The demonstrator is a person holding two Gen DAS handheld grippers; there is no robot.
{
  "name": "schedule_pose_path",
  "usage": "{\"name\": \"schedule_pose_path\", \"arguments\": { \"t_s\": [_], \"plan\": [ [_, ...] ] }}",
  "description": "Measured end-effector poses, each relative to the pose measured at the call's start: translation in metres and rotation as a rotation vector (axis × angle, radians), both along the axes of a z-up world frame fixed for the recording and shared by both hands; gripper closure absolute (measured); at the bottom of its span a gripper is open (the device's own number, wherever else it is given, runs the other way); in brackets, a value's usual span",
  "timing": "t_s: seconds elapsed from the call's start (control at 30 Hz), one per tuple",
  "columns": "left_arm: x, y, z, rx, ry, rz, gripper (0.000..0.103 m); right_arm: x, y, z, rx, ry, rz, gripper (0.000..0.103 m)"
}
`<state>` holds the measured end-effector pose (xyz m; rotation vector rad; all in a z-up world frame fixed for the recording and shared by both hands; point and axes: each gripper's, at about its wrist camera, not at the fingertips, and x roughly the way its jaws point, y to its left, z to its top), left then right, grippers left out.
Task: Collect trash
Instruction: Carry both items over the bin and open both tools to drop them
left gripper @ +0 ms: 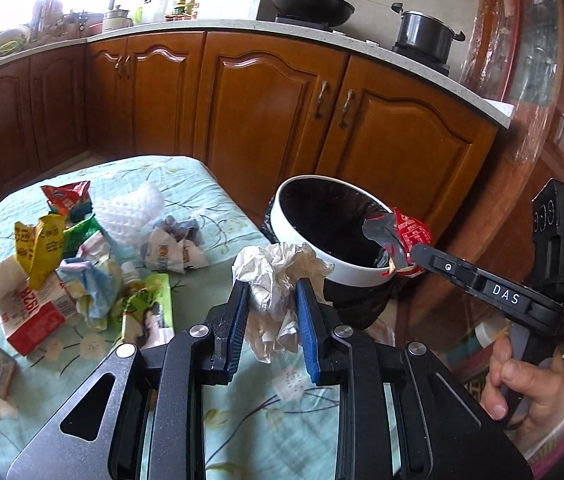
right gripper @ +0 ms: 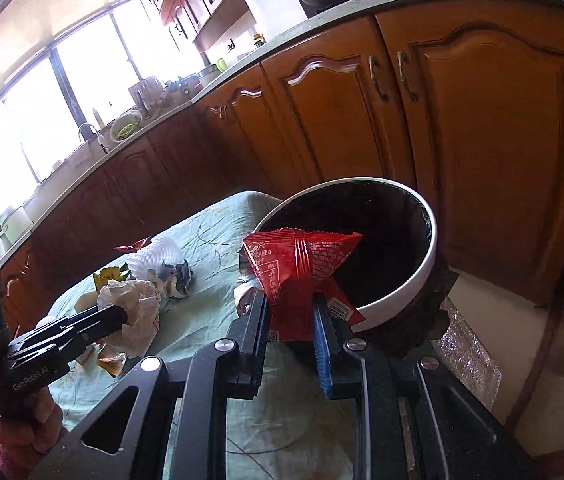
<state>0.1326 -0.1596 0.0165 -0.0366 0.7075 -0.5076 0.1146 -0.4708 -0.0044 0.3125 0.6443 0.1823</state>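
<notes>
My left gripper is shut on a crumpled white paper wad, held just short of the bin's near rim. The same left gripper shows from the side with the paper wad. My right gripper is shut on a red snack wrapper, held over the near edge of the bin. In the left wrist view the right gripper holds that red wrapper at the rim of the white-rimmed bin, lined with a black bag.
A pile of trash lies on the light green floral tablecloth: wrappers, cartons, a white foam net, crumpled paper. Wooden kitchen cabinets stand behind, with a wok and pot on the counter. A hand grips the right handle.
</notes>
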Motion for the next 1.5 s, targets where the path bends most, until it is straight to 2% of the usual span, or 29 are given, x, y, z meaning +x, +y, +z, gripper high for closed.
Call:
{"name": "schedule_pose_path", "arguments": {
  "t_s": [0.3, 0.57, 0.83, 0.93, 1.03, 1.07, 1.17, 1.23, 1.37, 1.5],
  "plan": [
    [0.020, -0.037, -0.001, 0.021, 0.023, -0.053, 0.080, 0.008, -0.016, -0.001, -0.003, 0.011, -0.028, 0.082],
    [0.044, -0.066, 0.002, 0.039, 0.027, -0.076, 0.080, 0.035, -0.033, -0.003, -0.024, 0.048, -0.040, 0.079],
    [0.084, -0.100, -0.004, 0.076, 0.093, -0.100, 0.080, 0.065, -0.037, -0.002, -0.078, 0.091, -0.027, 0.078],
    [0.096, -0.110, -0.007, 0.099, 0.109, -0.109, 0.079, 0.074, -0.039, -0.005, -0.091, 0.109, -0.020, 0.074],
    [0.106, -0.119, -0.010, 0.120, 0.123, -0.108, 0.074, 0.077, -0.041, -0.007, -0.095, 0.124, -0.020, 0.046],
    [0.108, -0.120, -0.011, 0.120, 0.130, -0.106, 0.069, 0.076, -0.042, -0.008, -0.093, 0.120, -0.025, 0.042],
    [0.112, -0.126, -0.013, 0.131, 0.136, -0.106, 0.048, 0.070, -0.046, -0.008, -0.085, 0.112, -0.039, 0.036],
    [0.111, -0.125, -0.014, 0.138, 0.131, -0.103, 0.043, 0.065, -0.049, -0.008, -0.068, 0.105, -0.051, 0.033],
    [0.107, -0.118, -0.015, 0.135, 0.137, -0.094, 0.040, 0.048, -0.052, -0.009, -0.020, 0.088, -0.073, 0.020],
    [0.094, -0.100, -0.013, 0.103, 0.137, -0.075, 0.039, 0.028, -0.045, -0.009, 0.037, 0.064, -0.077, 0.014]
  ]
}}
